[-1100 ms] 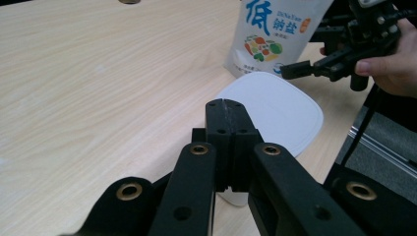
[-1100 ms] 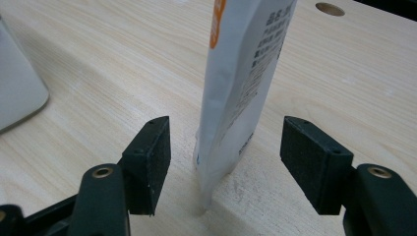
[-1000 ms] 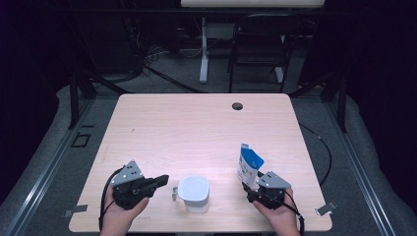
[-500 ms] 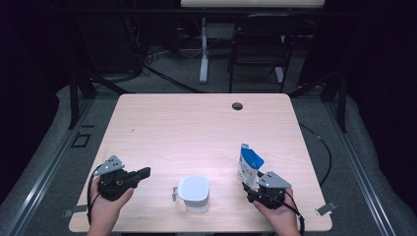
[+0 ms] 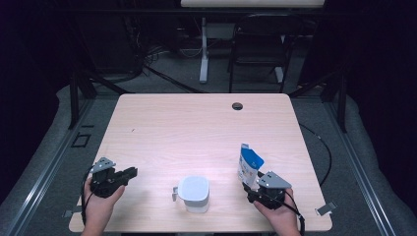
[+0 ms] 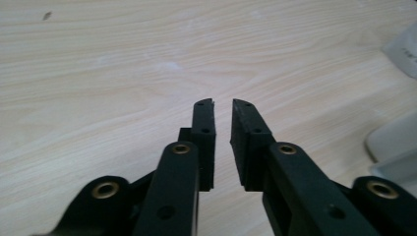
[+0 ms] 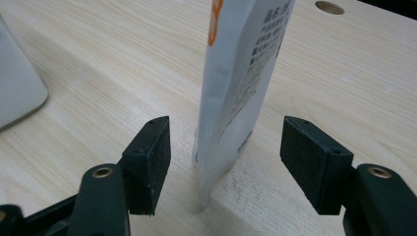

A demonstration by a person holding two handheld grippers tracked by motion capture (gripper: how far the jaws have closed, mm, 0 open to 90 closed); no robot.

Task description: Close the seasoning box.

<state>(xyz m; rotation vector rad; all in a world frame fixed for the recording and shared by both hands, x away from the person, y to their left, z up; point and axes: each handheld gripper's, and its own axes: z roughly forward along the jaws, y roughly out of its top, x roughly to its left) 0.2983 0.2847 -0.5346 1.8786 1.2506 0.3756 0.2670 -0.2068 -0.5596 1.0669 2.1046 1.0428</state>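
- One pouch (image 5: 248,164), white and blue, is standing up straight on the table (image 5: 196,123), near the front edge on the right side
- In the right gripper view the pouch (image 7: 236,83) is sitting between the two black jaws, and there is a gap on each side, so the pads are not pressing on it
- One right gripper (image 5: 253,189) is sitting just behind the pouch, with its jaws wide apart and gripping nothing
- One white container (image 5: 193,193) with a small tab on its side is resting near the middle of the front edge, apart from the pouch
- One left gripper (image 5: 132,172) is hanging low over the front left part of the table, well apart from the white container
- Its jaws have just been opening; in the left gripper view the left gripper (image 6: 222,105) is showing a thin gap with bare wood behind it, and nothing is sitting between the jaws
- Two hands are holding the two grippers, one each
- One small dark round hole (image 5: 237,105) is sitting near the far edge of the table
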